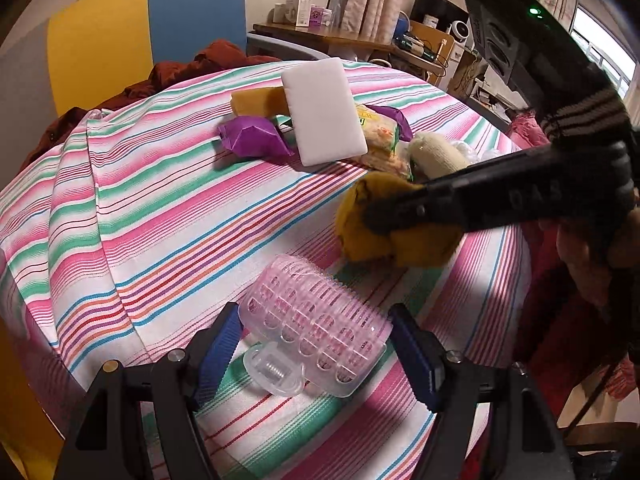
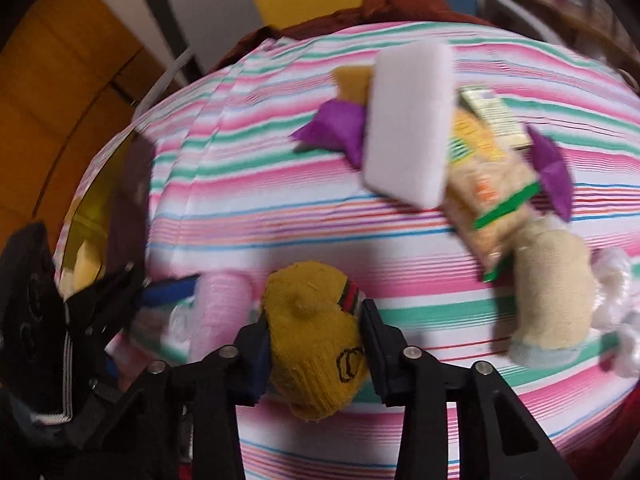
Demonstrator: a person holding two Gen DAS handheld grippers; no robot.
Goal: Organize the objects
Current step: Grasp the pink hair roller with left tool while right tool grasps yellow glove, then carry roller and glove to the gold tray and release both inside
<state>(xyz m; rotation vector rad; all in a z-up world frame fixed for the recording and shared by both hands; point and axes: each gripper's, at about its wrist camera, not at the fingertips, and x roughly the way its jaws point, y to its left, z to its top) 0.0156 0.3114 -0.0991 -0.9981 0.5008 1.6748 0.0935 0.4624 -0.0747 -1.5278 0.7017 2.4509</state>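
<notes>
A clear pink hair roller clip (image 1: 316,332) lies on the striped cloth between the blue pads of my left gripper (image 1: 320,354), which is open around it. My right gripper (image 2: 316,344) is shut on a rolled mustard-yellow sock (image 2: 316,340); the sock also shows in the left wrist view (image 1: 400,240) just beyond the roller. The roller appears blurred in the right wrist view (image 2: 220,312). Farther back lie a white sponge block (image 1: 324,112), a purple wrapper (image 1: 252,136), a snack packet (image 1: 380,140) and a cream sock roll (image 1: 436,152).
The table has a pink, green and white striped cloth (image 1: 160,208). A yellow sponge (image 1: 256,100) lies behind the white block. A dark red garment (image 1: 192,72) hangs at the far edge. White plastic netting (image 2: 616,300) lies beside the cream sock.
</notes>
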